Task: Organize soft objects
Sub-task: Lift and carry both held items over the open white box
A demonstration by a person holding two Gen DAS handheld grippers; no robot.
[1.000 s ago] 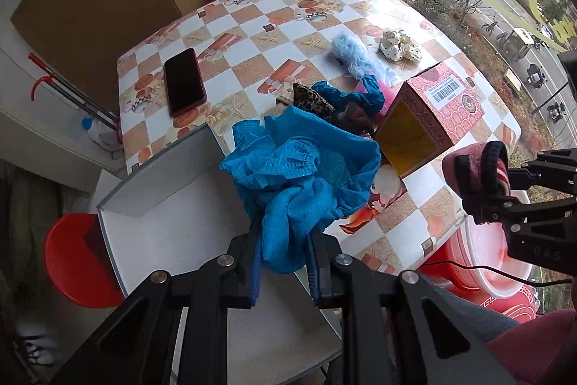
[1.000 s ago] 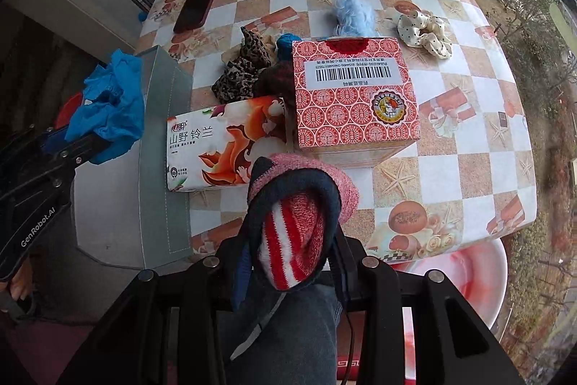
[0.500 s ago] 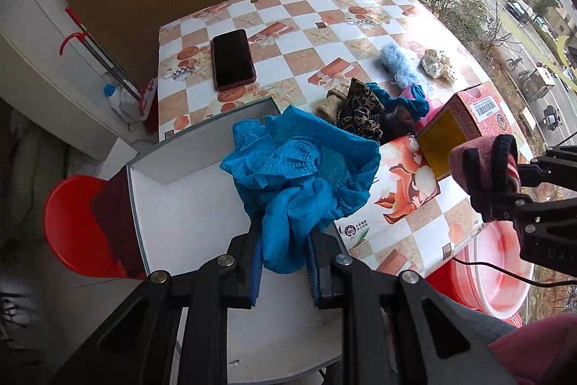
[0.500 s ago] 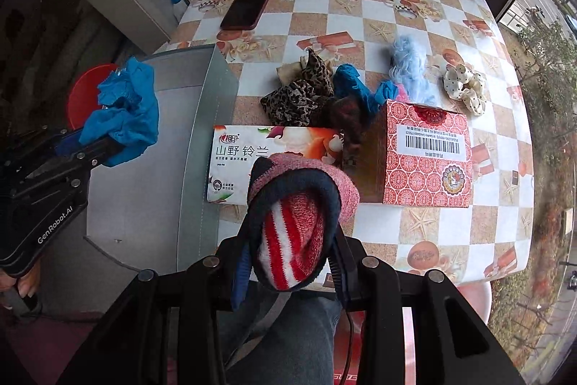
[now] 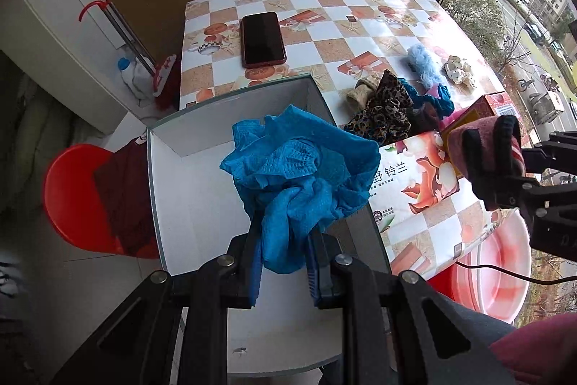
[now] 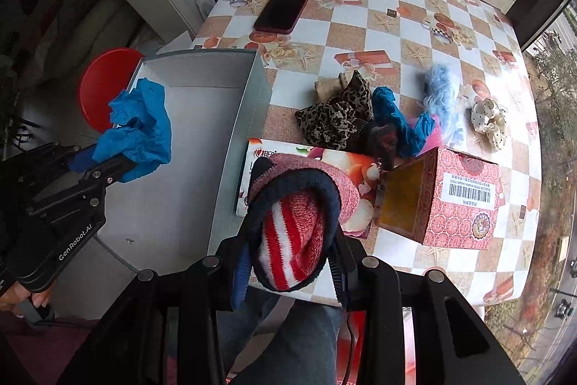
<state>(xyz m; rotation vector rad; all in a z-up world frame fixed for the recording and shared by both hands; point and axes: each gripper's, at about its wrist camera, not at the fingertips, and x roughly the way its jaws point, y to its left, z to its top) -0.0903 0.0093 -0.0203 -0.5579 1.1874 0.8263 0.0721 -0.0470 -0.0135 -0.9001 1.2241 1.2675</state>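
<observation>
One blue cloth (image 5: 303, 175) now over box (image 5: 187, 204)

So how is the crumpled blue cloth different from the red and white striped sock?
The crumpled blue cloth is one plain colour; the red and white striped sock has stripes, a navy edge and a pink cuff. The cloth is thin and bunched loosely; the sock looks thick and knitted. The left gripper holds the cloth above the open grey box; the right gripper holds the sock over the table edge. Both are soft and pinched between fingers.
</observation>
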